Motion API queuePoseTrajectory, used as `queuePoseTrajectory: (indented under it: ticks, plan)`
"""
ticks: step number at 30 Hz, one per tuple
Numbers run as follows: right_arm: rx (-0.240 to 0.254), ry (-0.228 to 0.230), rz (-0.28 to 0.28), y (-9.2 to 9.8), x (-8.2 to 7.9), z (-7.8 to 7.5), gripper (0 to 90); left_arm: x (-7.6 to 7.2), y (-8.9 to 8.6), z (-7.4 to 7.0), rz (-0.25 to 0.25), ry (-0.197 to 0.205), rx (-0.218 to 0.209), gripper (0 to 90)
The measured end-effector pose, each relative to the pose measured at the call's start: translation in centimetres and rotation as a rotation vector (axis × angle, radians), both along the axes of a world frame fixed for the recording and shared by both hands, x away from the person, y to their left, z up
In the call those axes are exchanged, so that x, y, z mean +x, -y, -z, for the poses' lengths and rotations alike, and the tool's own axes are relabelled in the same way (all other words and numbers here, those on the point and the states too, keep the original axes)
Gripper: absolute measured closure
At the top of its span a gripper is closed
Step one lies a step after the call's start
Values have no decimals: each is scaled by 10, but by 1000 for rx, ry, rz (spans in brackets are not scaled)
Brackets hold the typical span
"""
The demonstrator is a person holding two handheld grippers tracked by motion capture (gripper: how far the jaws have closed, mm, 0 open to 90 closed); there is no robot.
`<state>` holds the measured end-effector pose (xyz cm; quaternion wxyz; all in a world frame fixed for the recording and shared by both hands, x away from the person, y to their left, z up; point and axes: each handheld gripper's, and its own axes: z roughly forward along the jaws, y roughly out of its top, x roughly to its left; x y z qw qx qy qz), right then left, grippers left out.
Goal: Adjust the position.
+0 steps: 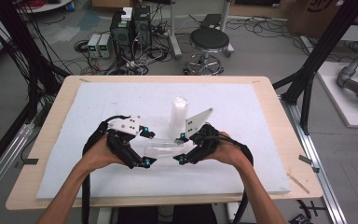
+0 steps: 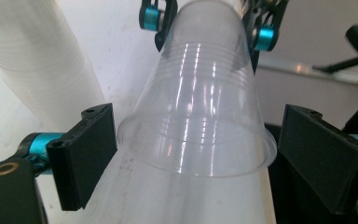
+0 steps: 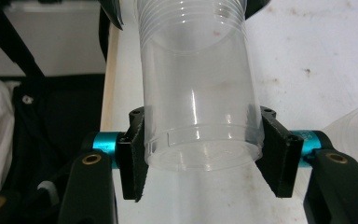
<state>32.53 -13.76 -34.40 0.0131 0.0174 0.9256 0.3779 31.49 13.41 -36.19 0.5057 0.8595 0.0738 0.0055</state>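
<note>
A clear plastic cup (image 1: 163, 148) lies level in the air between my two grippers, over the white board. My right gripper (image 1: 181, 148) is shut on its narrow base end; in the right gripper view both pads (image 3: 133, 158) press the cup (image 3: 196, 93) just behind its bottom. My left gripper (image 1: 146, 146) is open around the wide rim. In the left gripper view its pads (image 2: 86, 154) stand on either side of the cup (image 2: 200, 107) with a slight gap. A tall upright stack of clear cups (image 1: 178, 114) stands just behind.
A white foam board (image 1: 98, 102) covers the wooden table (image 1: 51, 116). The stack of cups (image 2: 37, 70) rises close at the left in the left gripper view. On the floor beyond the table are a stool (image 1: 209, 42), electronics boxes (image 1: 130, 28) and loose cables.
</note>
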Motion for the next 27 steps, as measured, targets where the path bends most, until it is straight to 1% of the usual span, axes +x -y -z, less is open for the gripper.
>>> queuePoseTrajectory:
  ticks: [1,2,3,4,5,6,7,8,9,10,11,12,13,14,17,18,19,20,21,22,23,24,26,27]
  plan:
    - [37,3,5,4,-2,3,430,-2,-5,4,-11,10,-60,110]
    - [37,3,5,4,-2,3,430,-2,-5,4,-11,10,-60,109]
    - [72,7,16,7,-3,6,430,-3,-10,8,-28,11,-117,108]
    - [72,7,16,7,-3,6,430,-3,-10,8,-28,11,-117,96]
    - [120,2,32,11,-5,10,430,-4,-14,14,-37,1,-170,79]
    - [120,2,32,11,-5,10,430,-4,-14,14,-37,1,-170,78]
    - [175,-2,38,14,-6,14,430,-4,-17,20,-47,4,-208,74]
    - [175,-2,38,14,-6,14,430,-4,-17,20,-47,4,-208,70]
    - [220,6,41,15,-8,18,431,-4,-19,25,-51,-5,-239,70]
    - [234,5,44,16,-9,20,431,-4,-20,27,-54,-8,-253,64]
    - [255,11,43,17,-10,21,431,-4,-21,29,-52,-9,-259,56]
    - [255,11,43,17,-10,21,431,-4,-21,29,-52,-9,-259,56]
    - [307,11,47,19,-11,24,431,-5,-23,32,-56,-5,-284,56]
    - [328,11,49,19,-11,26,431,-5,-23,32,-56,-5,-284,56]
    - [372,5,52,21,-12,30,432,-7,-24,34,-59,2,-328,56]
    - [387,5,52,21,-12,31,432,-7,-24,34,-59,2,-328,56]
    - [395,8,56,21,-13,32,432,-7,-25,36,-62,3,-344,56]
    - [395,8,56,21,-13,32,432,-7,-25,36,-62,3,-344,56]
    - [416,10,59,21,-13,35,432,-7,-24,38,-63,-1,-361,56]
    - [419,9,60,22,-13,35,432,-7,-24,38,-63,-1,-361,56]
    - [424,8,58,22,-13,36,432,-6,-24,41,-65,-7,-378,56]
    - [432,3,57,21,-13,37,432,-6,-24,41,-65,-7,-378,56]
    - [443,6,55,21,-14,38,432,-6,-23,42,-60,-16,-391,56]
    - [451,5,55,21,-14,39,432,-6,-22,42,-64,-10,-396,56]
